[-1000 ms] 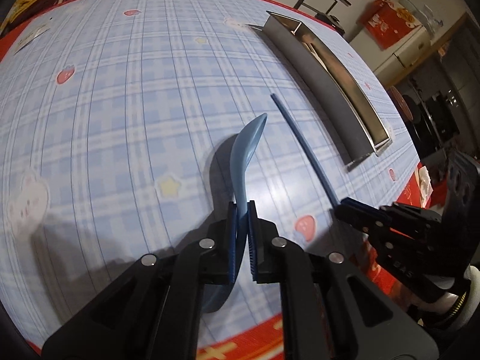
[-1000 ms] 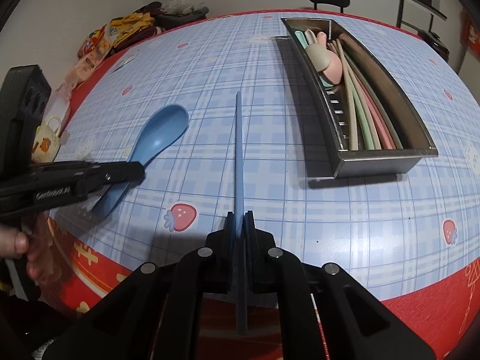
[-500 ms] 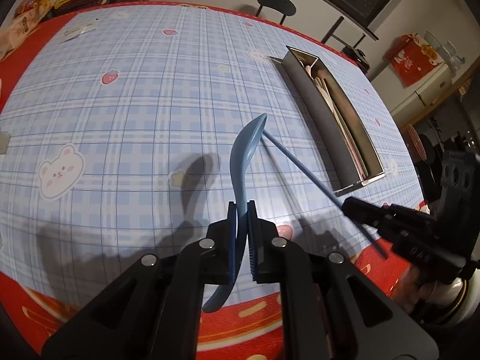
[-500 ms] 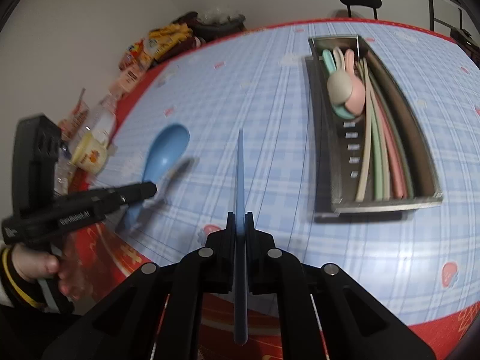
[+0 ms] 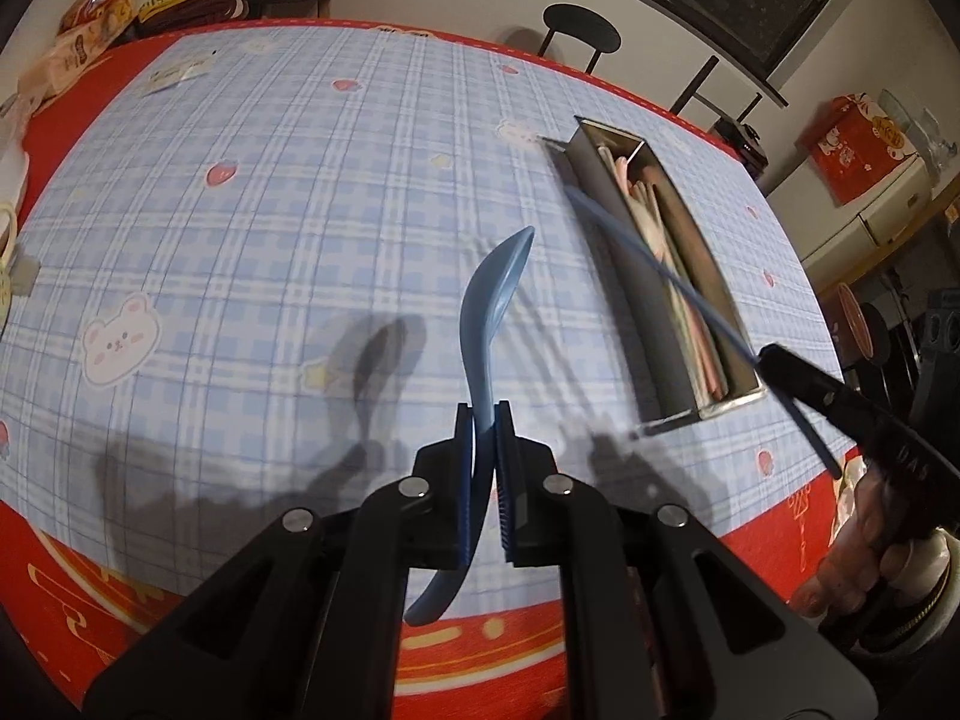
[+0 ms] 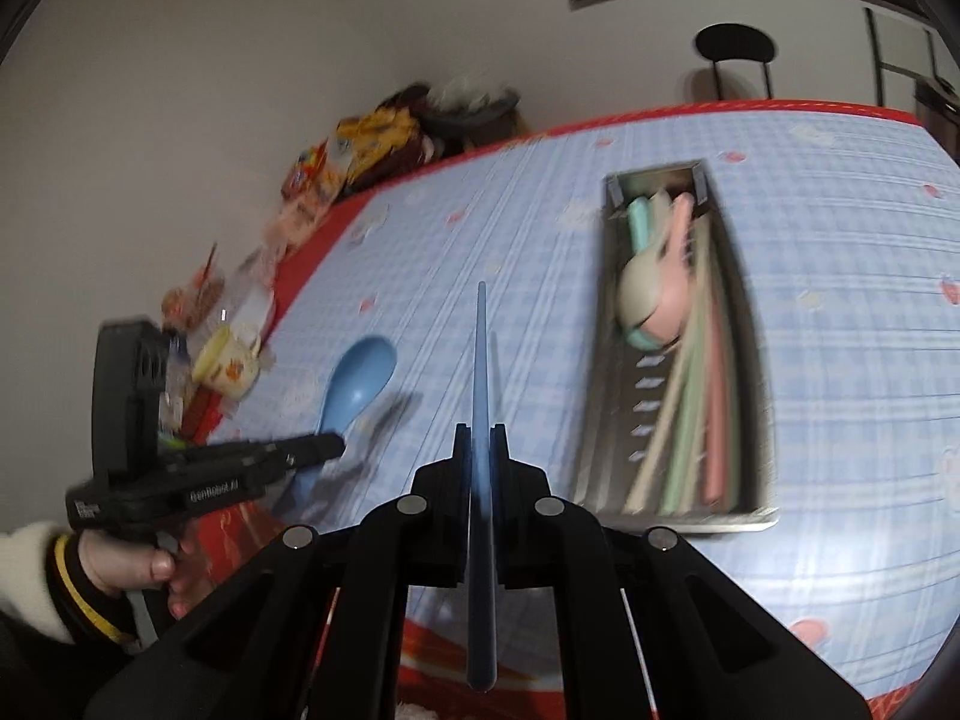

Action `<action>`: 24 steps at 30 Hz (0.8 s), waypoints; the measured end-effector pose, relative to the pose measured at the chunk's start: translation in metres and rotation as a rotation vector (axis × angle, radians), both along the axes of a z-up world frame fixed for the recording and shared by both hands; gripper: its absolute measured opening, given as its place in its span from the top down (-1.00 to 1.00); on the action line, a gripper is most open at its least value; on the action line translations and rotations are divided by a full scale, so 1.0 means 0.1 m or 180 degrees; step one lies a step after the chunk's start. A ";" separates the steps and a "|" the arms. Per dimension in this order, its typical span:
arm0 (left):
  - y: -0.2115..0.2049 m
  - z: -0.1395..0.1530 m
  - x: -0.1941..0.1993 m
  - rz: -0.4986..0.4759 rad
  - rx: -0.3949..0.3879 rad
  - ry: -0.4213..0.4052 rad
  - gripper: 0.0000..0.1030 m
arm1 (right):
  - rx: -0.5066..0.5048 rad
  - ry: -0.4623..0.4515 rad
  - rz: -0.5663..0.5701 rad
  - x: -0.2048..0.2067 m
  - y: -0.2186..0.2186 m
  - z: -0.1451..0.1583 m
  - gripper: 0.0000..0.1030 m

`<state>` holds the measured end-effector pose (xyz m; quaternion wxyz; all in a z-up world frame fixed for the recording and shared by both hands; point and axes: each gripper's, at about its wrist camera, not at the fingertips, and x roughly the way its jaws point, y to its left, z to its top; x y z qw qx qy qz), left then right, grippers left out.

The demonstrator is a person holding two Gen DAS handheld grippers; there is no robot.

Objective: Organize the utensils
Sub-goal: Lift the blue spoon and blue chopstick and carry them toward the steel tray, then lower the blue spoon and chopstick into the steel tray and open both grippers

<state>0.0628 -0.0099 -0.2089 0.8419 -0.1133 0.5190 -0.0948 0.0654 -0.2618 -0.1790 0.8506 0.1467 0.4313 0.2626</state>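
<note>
My left gripper (image 5: 485, 414) is shut on the handle of a light blue spoon (image 5: 492, 300), held above the blue plaid tablecloth (image 5: 270, 228). In the right wrist view the same spoon (image 6: 357, 384) shows in the left gripper (image 6: 333, 447) at the left. My right gripper (image 6: 480, 438) is shut on a blue chopstick (image 6: 481, 354) that points forward over the table. From the left wrist view the chopstick (image 5: 654, 264) crosses above the steel utensil tray (image 5: 606, 222). The tray (image 6: 606, 360) holds pastel spoons and chopsticks (image 6: 684, 420).
Snack packets (image 6: 360, 150) and a small cup (image 6: 231, 363) crowd the far left table edge. A black chair (image 5: 579, 36) stands behind the table. A red box (image 5: 852, 144) sits on a cabinet at the right. A person's hand (image 6: 129, 567) grips the left tool.
Both grippers have risen off the table with their utensils. The chopstick has swung up and over towards the tray. The spoon hangs higher above its shadow.
</note>
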 end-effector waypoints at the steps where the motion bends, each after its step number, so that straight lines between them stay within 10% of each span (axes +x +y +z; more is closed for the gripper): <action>1: -0.04 0.04 0.05 0.0006 -0.0010 -0.0001 0.79 | 0.0020 -0.0014 -0.0062 0.03 -0.07 0.02 0.87; 12: -0.87 0.35 0.89 -0.0334 0.0130 0.0044 0.79 | 0.0113 0.0176 -0.0811 0.35 -0.66 -0.13 0.87; 24: -1.48 0.01 1.79 -0.0236 -0.0018 0.0487 0.79 | -0.0102 0.0361 -0.1012 0.68 -0.70 -0.26 0.87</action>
